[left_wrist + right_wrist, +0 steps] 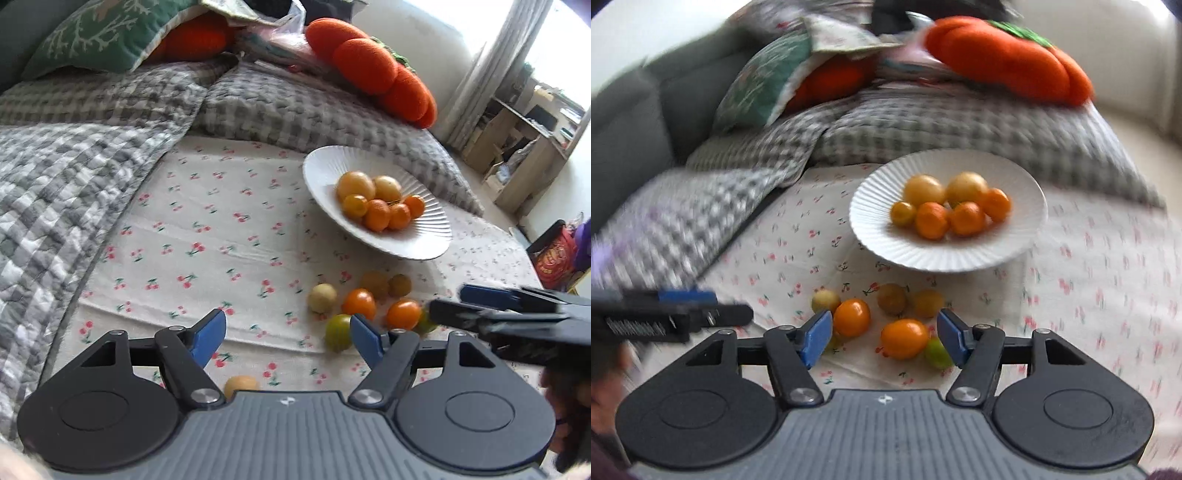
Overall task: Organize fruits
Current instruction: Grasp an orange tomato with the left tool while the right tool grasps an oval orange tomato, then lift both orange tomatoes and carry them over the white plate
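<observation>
Small round fruits are seen in two groups on a bed. Six lie piled together in a white ribbed plate (945,254): two pale yellow ones at the back, one small yellow-orange one (903,213) and three orange ones in front. Loose on the cherry-print sheet (207,236), just in front of the plate, at least seven more are counted in the right wrist view: a pale yellow one (826,300), two dull brownish ones (892,298), two bright orange ones (851,317), a green one (938,352) and another partly hidden behind the left blue finger.

The right gripper (884,338) is held low over this loose group with its jaws apart. The larger orange fruit (904,339) is framed between the blue fingers (815,338), but the pads are not pressed on it. The green one is seen just beside the right finger.

The left gripper (288,338) is also held open, over bare sheet, with nothing between its fingers. Only the left wrist view shows one more yellow fruit (241,386) lying close under that gripper, and a shelf unit (517,162) by a bright window. Only that view shows the right gripper from the side, reaching in from the right edge.

Behind the plate a grey checked quilt (92,140), a green patterned cushion (107,37) and an orange pumpkin-shaped cushion (1008,59) are piled. The right wrist view is blurred.
</observation>
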`<state>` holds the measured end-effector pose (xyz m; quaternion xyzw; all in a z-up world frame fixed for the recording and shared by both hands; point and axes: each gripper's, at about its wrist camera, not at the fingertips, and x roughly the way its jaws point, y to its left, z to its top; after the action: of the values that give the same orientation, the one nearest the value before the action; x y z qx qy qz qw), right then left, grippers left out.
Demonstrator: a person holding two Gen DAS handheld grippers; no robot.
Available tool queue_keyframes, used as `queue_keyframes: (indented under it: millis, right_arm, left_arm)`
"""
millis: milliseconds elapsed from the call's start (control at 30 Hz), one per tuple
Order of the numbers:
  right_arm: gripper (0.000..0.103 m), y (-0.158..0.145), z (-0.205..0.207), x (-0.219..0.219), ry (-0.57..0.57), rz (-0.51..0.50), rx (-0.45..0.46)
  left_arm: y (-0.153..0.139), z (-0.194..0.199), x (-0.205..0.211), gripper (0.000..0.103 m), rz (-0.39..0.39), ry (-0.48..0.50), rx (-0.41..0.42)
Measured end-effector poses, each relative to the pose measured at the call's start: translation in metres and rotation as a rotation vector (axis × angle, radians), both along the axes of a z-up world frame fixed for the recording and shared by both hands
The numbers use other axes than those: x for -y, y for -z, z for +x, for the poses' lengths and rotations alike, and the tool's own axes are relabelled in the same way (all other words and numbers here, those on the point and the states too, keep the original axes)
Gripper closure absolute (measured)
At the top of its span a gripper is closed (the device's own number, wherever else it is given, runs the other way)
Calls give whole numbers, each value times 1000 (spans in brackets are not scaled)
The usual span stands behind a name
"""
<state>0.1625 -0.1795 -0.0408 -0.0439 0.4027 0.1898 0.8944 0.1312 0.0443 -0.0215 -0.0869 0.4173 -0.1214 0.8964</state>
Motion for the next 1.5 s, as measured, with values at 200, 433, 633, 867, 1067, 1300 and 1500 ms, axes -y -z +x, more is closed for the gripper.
queue_keyframes:
  millis: [200,433,633,867,1067,1300,1500]
  right_arm:
    - [50,23,10,-10,-51,-109,-4]
    - [62,36,14,-18,-96,-162,-24]
    - [70,36,11,-23,-104,-218,-22]
    - [70,19,4,-20,-79,-313,12]
    - [70,4,4,-1,-10,-318,17]
    - [70,-11,7,12,40,-234,33]
    - [70,-17,3,7,23,-207,57]
  left_arm:
    - [1,11,23,32,51,66,67]
    - [9,31,67,33,204,262,151]
    - [20,45,74,39,223,320,131]
    - [24,44,82,45,253,377,151]
    - [25,43,90,47,279,426,175]
    - [36,40,101,51,327,468,170]
    - [48,41,106,77,352,462,140]
